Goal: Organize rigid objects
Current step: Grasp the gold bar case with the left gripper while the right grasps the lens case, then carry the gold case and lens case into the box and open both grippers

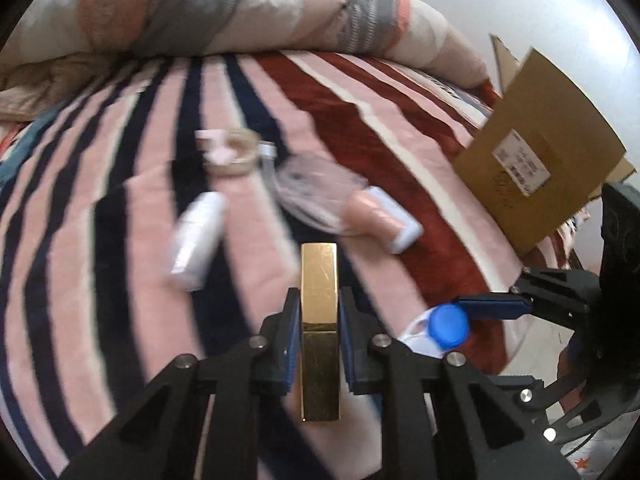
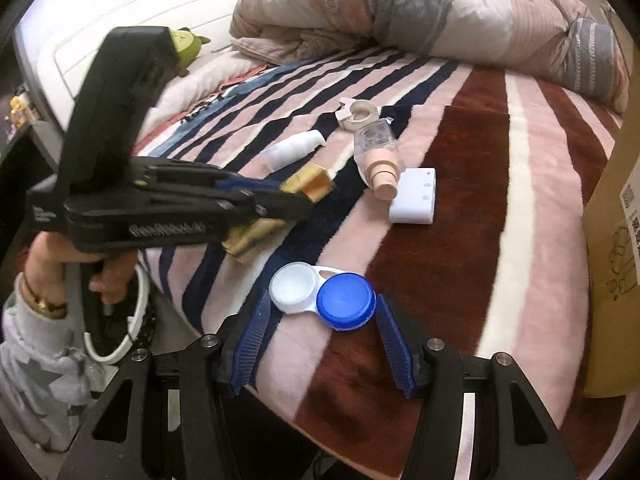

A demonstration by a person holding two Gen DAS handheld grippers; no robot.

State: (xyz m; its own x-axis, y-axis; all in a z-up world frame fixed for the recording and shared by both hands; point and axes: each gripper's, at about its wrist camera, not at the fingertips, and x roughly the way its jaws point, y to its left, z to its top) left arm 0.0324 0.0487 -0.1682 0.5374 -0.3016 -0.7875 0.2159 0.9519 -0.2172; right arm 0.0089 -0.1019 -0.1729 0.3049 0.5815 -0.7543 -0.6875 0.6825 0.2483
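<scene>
My left gripper [image 1: 319, 328] is shut on a gold rectangular case [image 1: 319, 320] and holds it above the striped blanket; it also shows in the right wrist view [image 2: 308, 188]. My right gripper [image 2: 322, 320] is open, its blue pads on either side of a contact lens case [image 2: 324, 294] with one white and one blue cap; the case also shows in the left wrist view [image 1: 440, 328]. Further on lie a white tube [image 2: 294, 148], a tape roll [image 2: 360, 114], a clear bottle with a pink pump [image 2: 380, 160] and a white adapter block [image 2: 414, 196].
A striped blanket [image 2: 472, 184] covers the bed. A rolled duvet [image 2: 420, 12] lies at the far side. A cardboard box [image 1: 540, 152] stands at the right edge of the bed. A green toy [image 2: 186, 42] sits near the headboard.
</scene>
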